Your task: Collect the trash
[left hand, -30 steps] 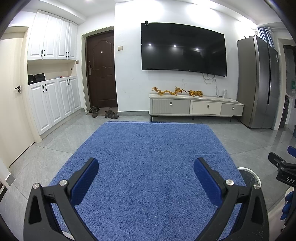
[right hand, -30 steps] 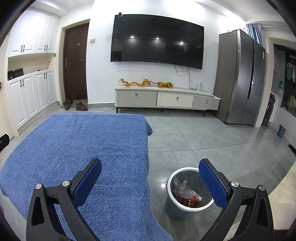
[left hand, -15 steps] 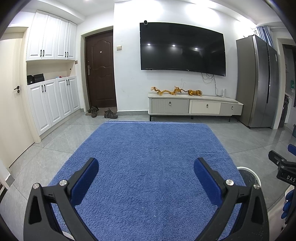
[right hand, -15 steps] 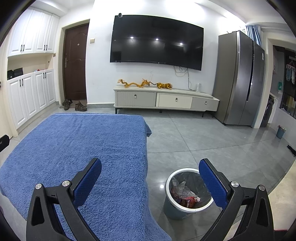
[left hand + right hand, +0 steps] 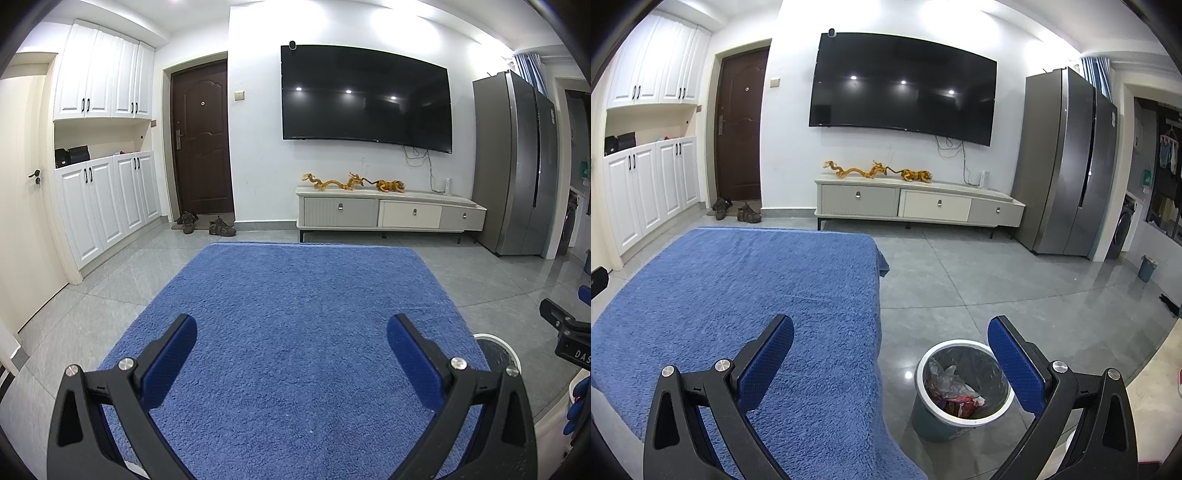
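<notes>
nothing much has shifted: left gripper [image 5: 291, 354] hangs wide and empty over the fluffy blue cloth [image 5: 295, 314], right gripper [image 5: 891, 358] likewise wide beside the round grey bin [image 5: 934, 424] holding crumpled trash [image 5: 955, 391], where careless lowering might tip it.

I see my left gripper [image 5: 291, 343] spread wide at frame bottom, empty, over the blue cloth [image 5: 295, 295]. The bin rim [image 5: 496, 345] shows at lower right.
</notes>
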### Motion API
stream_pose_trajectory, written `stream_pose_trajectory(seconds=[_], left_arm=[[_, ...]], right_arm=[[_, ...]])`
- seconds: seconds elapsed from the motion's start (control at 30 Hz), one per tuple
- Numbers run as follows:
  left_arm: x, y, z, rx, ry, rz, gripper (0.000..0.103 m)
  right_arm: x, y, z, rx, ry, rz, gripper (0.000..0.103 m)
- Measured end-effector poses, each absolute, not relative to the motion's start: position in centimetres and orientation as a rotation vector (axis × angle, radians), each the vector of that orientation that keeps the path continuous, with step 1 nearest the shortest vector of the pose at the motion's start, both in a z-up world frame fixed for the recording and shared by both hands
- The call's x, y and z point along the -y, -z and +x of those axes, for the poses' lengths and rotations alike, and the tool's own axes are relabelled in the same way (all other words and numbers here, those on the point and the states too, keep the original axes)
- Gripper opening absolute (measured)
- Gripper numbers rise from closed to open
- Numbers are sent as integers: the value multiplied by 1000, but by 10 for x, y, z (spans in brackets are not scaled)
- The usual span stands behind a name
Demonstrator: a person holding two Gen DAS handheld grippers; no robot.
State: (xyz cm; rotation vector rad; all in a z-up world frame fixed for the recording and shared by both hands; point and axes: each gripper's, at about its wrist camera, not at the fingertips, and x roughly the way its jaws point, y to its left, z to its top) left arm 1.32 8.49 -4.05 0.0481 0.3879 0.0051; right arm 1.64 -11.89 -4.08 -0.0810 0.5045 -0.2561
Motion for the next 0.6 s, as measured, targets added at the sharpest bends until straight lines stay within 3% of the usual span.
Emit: stream_pose_trajectory(seconds=[0.6], left_arm=[[-86,43,16,-386,-11,59,103]], right_arm=[[119,40,16,-492,264,-84,103]])
